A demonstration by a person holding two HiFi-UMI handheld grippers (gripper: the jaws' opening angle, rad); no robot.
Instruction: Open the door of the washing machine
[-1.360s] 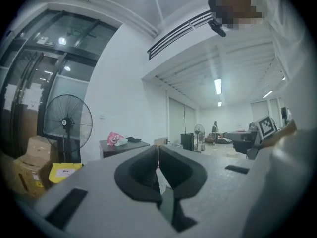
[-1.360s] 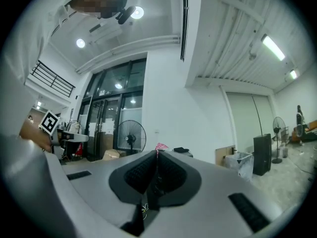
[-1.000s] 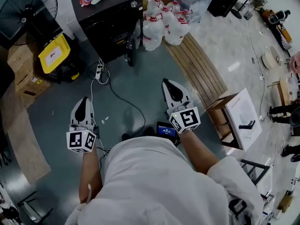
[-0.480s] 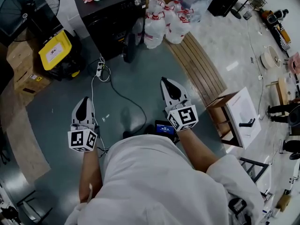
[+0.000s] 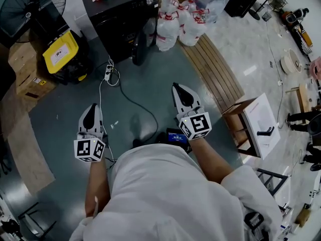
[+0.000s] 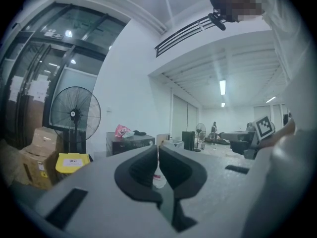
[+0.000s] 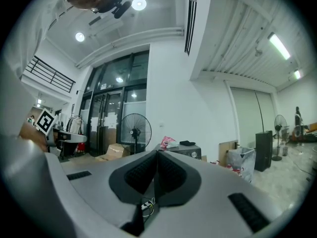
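The black washing machine (image 5: pixel 120 16) stands at the far side of the grey floor, with a pink bag on its top. A dark rounded shape (image 5: pixel 139 48) sits at its front right corner; I cannot tell if it is the door. My left gripper (image 5: pixel 92 110) is shut and empty, well short of the machine. My right gripper (image 5: pixel 181 89) is also shut and empty, level with the left. In the left gripper view the machine (image 6: pixel 130 144) shows small beyond the left gripper (image 6: pixel 158 152). The right gripper view shows the machine (image 7: pixel 187 150) past the right gripper (image 7: pixel 156 156).
A yellow-lidded box (image 5: pixel 60 53) and a standing fan (image 5: pixel 27 6) stand left of the machine, with cardboard boxes (image 5: pixel 27 79) nearer. Water jugs (image 5: pixel 178 21) stand to its right. A power strip with its cable (image 5: pixel 108 75) lies on the floor. Wooden slats (image 5: pixel 213 69) and a crate (image 5: pixel 253 127) are on the right.
The machine and the things around it have slid slightly lower in the head view as the person edged toward it. Both grippers stay shut and side by side.
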